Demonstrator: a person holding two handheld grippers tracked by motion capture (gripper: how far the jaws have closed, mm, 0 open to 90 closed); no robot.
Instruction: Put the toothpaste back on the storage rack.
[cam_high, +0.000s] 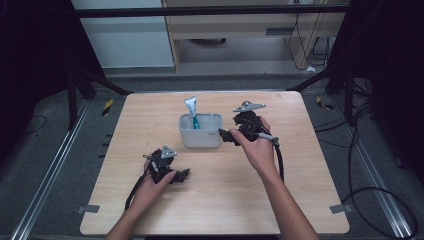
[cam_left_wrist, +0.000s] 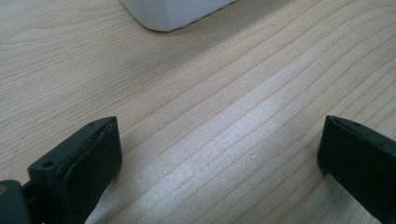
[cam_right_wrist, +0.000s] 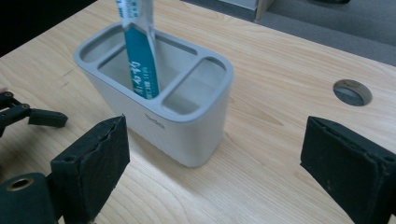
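Observation:
A light grey holder (cam_high: 200, 134) with three compartments stands at the table's centre. A blue and white toothpaste tube (cam_high: 192, 111) stands tilted in its middle compartment (cam_right_wrist: 140, 65). My right gripper (cam_high: 225, 135) is open just to the right of the holder (cam_right_wrist: 187, 135), level with its side, with nothing between its fingers (cam_right_wrist: 93, 158). My left gripper (cam_high: 183, 175) rests low over the table in front of the holder and to its left. It is open, and only bare wood lies between its wide-set fingers (cam_left_wrist: 88, 158). A corner of the holder (cam_left_wrist: 173, 14) shows at the top of the left gripper view.
The wooden table (cam_high: 300, 200) has a round cable hole (cam_right_wrist: 352, 92) behind the holder in the right gripper view. Black cables trail from both grippers toward the front edge. Metal frame bars and floor cables surround the table.

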